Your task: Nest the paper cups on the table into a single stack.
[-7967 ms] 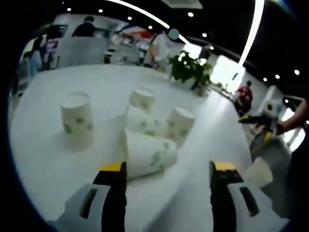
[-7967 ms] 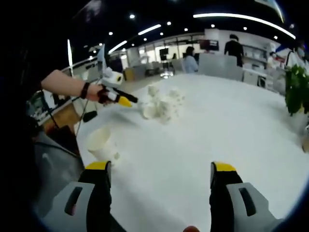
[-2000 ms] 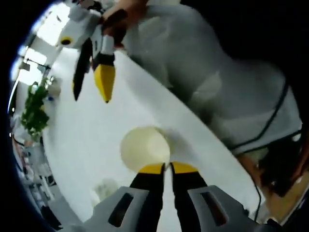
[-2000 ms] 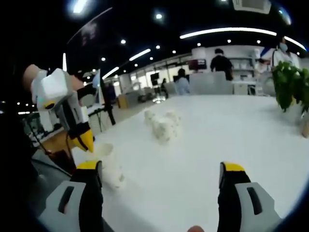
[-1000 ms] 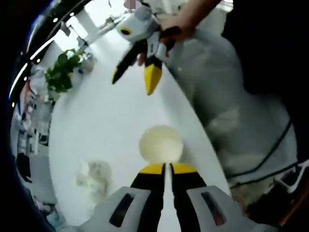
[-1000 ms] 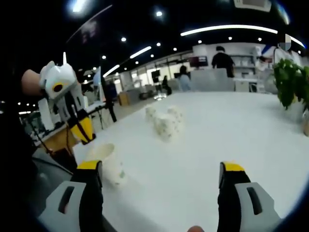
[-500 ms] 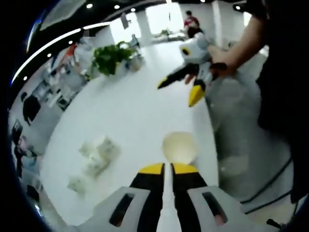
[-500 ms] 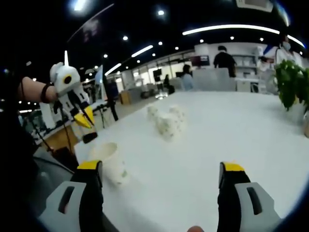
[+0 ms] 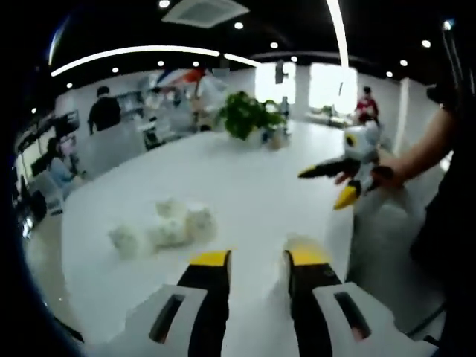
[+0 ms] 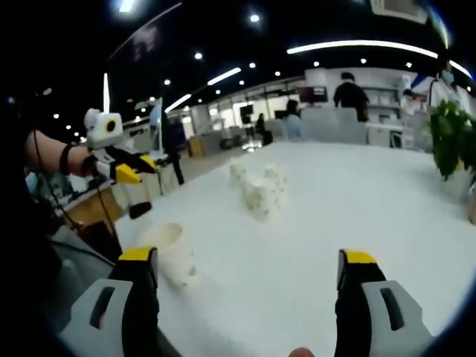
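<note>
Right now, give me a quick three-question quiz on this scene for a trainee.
1. True or false: the right gripper is holding a cup.
2. Where does the lone cup sit? A: inside the cluster. B: near the table edge, apart from the cluster. C: between the right gripper's jaws.
3. Fill in: in the left gripper view, at the table's far end stands a potted ___.

Key: 1 false, its jaws stand wide apart with nothing between them. 2 B. 3 plant.

left gripper view: low across table [image 9: 245, 186] | right gripper view: same, shared cups [image 10: 256, 190]
</note>
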`<state>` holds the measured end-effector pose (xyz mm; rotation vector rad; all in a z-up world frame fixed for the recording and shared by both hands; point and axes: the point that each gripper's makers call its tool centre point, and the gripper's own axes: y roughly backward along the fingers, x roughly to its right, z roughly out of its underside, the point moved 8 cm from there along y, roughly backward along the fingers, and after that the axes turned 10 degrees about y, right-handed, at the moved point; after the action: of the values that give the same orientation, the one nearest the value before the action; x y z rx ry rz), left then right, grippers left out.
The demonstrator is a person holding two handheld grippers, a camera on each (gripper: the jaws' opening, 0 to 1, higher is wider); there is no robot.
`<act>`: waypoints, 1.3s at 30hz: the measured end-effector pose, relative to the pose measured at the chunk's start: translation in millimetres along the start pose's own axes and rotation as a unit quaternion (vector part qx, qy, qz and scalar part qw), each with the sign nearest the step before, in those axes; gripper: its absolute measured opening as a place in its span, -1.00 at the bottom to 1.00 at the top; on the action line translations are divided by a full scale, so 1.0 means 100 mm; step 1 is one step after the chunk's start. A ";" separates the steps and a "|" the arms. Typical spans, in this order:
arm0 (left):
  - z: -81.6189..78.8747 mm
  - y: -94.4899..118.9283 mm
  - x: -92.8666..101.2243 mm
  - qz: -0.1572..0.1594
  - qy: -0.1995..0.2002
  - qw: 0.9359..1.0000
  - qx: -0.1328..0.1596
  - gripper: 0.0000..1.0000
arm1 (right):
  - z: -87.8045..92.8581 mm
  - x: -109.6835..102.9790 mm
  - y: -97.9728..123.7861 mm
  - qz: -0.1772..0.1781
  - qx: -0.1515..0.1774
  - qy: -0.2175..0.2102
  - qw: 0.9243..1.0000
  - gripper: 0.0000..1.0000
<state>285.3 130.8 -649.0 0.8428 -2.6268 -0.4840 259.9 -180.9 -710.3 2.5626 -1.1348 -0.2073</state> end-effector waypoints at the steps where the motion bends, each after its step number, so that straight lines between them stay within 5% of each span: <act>1: 0.01 0.01 -0.03 -0.003 0.012 1.000 0.007 -0.25 | -0.01 0.00 0.00 -0.001 0.000 0.002 1.000 0.98; 15: 0.22 0.12 -0.19 -0.038 0.044 0.997 0.042 0.43 | -0.28 0.06 -0.10 -0.021 -0.017 0.036 0.999 0.99; 22: 0.30 0.20 -0.30 -0.063 0.068 0.994 0.057 0.97 | -0.42 0.06 -0.23 -0.039 -0.024 0.050 0.998 1.00; 31: 0.34 0.28 -0.36 -0.077 0.070 0.992 0.069 0.99 | -0.58 0.05 -0.43 -0.059 -0.030 0.071 0.995 1.00; 34: 0.34 0.27 -0.33 -0.085 0.030 0.994 0.059 0.99 | -0.63 0.09 -0.54 -0.061 -0.027 0.078 0.995 1.00; 39: 0.40 0.22 -0.25 -0.079 0.030 0.995 0.046 0.99 | -0.71 0.20 -0.83 -0.067 -0.035 0.096 0.992 0.98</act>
<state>277.3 171.3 -681.1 1.0829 -2.5555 -0.3737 349.5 -126.2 -673.3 2.5349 -0.8707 -0.0308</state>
